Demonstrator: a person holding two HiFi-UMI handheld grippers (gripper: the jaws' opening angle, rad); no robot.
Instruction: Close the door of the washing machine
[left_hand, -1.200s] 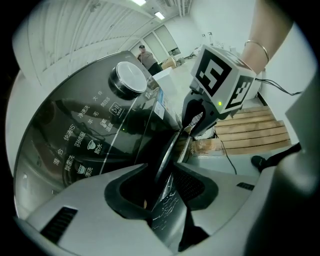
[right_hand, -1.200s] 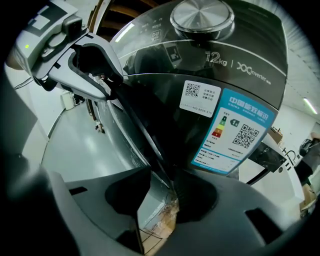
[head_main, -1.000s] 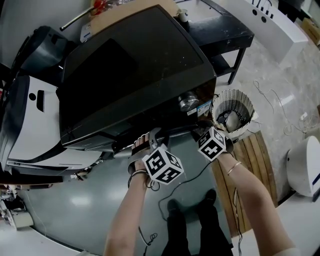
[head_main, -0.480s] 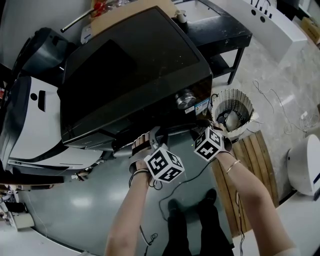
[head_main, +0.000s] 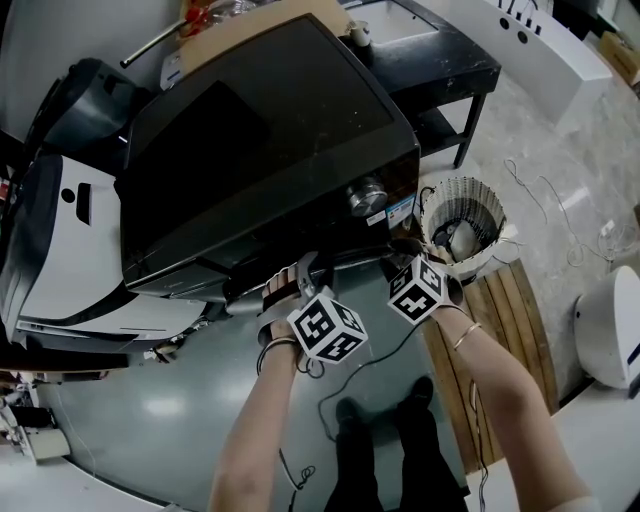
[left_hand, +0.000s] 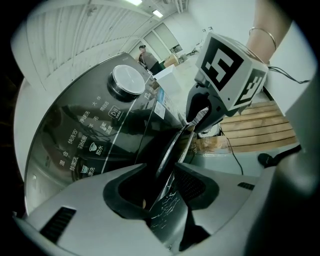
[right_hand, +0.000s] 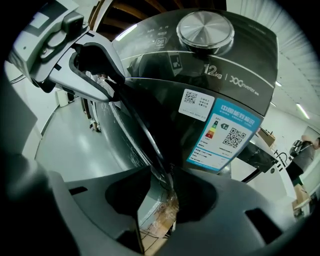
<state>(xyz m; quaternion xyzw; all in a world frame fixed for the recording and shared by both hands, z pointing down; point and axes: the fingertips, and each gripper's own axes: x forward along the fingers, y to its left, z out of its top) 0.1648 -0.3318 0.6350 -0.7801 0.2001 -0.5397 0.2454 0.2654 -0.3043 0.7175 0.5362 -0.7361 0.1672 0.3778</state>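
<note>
Left gripper (left_hand: 160, 187) stands spread astride the door (left_hand: 169, 150) rim: the rim lies against one jaw and a dark gap shows at the other. Right gripper (right_hand: 167, 192) is pinching the same rim further along, both jaws tight on it. In both gripper views the door is seen edge-on, swung out from the washer (head_main: 270, 140) front below the control panel and arcing from one gripper to the other; how far ajar it is I cannot tell. In the head view both grippers sit just under the washer's front edge, above a grey floor (head_main: 170, 400). Just beyond the jaws, on the panel, are a silver knob (right_hand: 205, 30) and a blue-edged sticker (right_hand: 220, 132). At the right of the head view a white ribbed basket (head_main: 487, 200) stands beside the washer, with a slatted pallet (head_main: 505, 310) near it and a black counter (head_main: 440, 60) behind
</note>
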